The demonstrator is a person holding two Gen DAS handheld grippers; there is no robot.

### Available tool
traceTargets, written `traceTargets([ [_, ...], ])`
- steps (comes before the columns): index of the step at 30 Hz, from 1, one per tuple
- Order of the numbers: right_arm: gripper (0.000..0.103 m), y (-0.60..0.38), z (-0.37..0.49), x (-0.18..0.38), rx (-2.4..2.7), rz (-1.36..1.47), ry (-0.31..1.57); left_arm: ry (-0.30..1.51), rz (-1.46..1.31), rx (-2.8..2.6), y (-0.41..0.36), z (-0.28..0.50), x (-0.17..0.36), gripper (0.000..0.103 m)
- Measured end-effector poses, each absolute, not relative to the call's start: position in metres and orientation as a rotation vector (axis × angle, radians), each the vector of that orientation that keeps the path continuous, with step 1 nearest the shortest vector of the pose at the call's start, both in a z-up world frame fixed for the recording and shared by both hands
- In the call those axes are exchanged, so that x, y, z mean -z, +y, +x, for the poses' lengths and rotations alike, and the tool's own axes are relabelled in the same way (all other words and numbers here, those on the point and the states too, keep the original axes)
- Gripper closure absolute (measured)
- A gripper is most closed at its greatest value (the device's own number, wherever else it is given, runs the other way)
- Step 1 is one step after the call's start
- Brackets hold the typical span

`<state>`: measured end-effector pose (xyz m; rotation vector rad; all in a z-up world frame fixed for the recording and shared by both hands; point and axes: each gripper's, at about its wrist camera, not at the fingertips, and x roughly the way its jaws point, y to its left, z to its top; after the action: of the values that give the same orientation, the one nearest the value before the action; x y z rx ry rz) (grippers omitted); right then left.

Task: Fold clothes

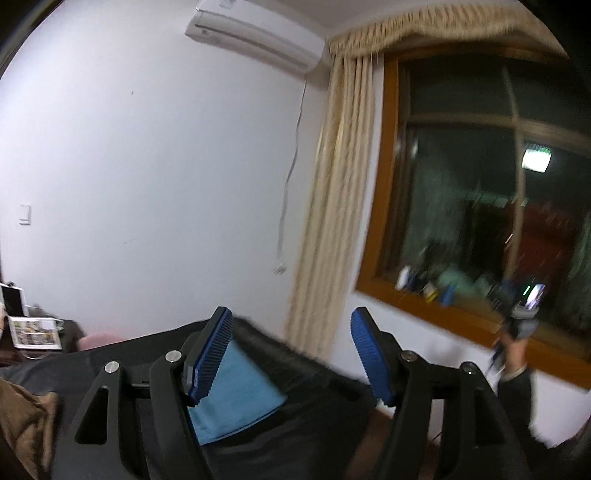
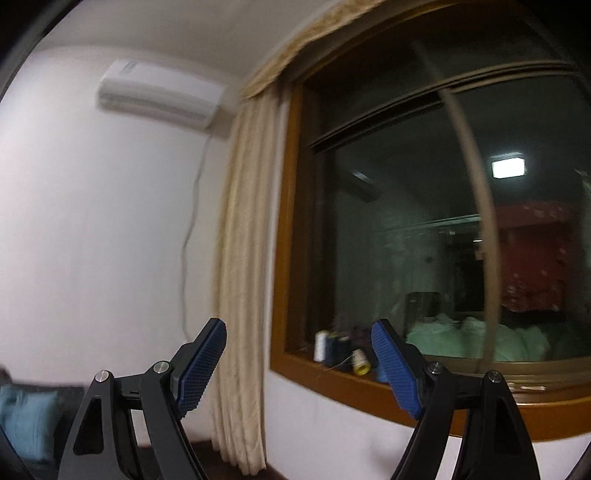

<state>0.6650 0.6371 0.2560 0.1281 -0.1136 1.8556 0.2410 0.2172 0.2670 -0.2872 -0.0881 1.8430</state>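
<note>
Both grippers are raised and look at the wall and window. My left gripper [image 1: 291,354] is open and empty, its blue pads wide apart. Below it lies a folded blue cloth [image 1: 236,398] on a dark surface [image 1: 110,362]. My right gripper [image 2: 299,363] is open and empty in front of the curtain. The blue cloth also shows at the lower left of the right wrist view [image 2: 26,421]. The right gripper and the hand that holds it appear blurred at the right of the left wrist view [image 1: 517,325].
A cream curtain [image 1: 332,206] hangs beside a wood-framed window [image 2: 424,391]. Thread spools [image 2: 340,350] stand on the sill. An air conditioner [image 1: 255,33] is high on the white wall. A brown garment [image 1: 22,417] lies at the lower left, near framed photos [image 1: 35,332].
</note>
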Motion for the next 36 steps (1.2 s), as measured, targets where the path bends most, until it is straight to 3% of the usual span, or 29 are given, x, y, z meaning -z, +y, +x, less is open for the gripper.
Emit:
traceTargets([
  [5,0.019,0.62,0.694,-0.291,-1.817,0.278,-0.091,-0.293,-0.244,-1.755,0.165,0.243,-0.322,0.027],
  [9,0.017,0.601,0.677,-0.303,-1.897,0.316,-0.128,-0.357,-0.134,-1.794,0.126,0.251,-0.357,0.025],
  [16,0.01,0.562,0.613,-0.301,-2.137,0.273,-0.23,-0.354,-0.149,-1.821,0.12,0.241,-0.348,0.023],
  [20,0.01,0.537,0.548,-0.273,-2.383,0.086,-0.302,-0.246,-0.253,-1.883,0.166,0.221,-0.304,0.023],
  [25,0.01,0.524,0.45,-0.205,-2.691,-0.194,-0.237,-0.081,-0.475,-1.86,0.256,0.195,-0.22,0.024],
  [32,0.01,0.544,0.316,-0.111,-2.741,-0.558,-0.116,-0.067,-0.78,-1.745,0.359,0.119,-0.118,0.023],
  [36,0.01,0.564,0.26,-0.069,-2.738,-0.721,-0.025,-0.075,-0.84,-1.702,0.407,0.085,-0.095,0.023],
])
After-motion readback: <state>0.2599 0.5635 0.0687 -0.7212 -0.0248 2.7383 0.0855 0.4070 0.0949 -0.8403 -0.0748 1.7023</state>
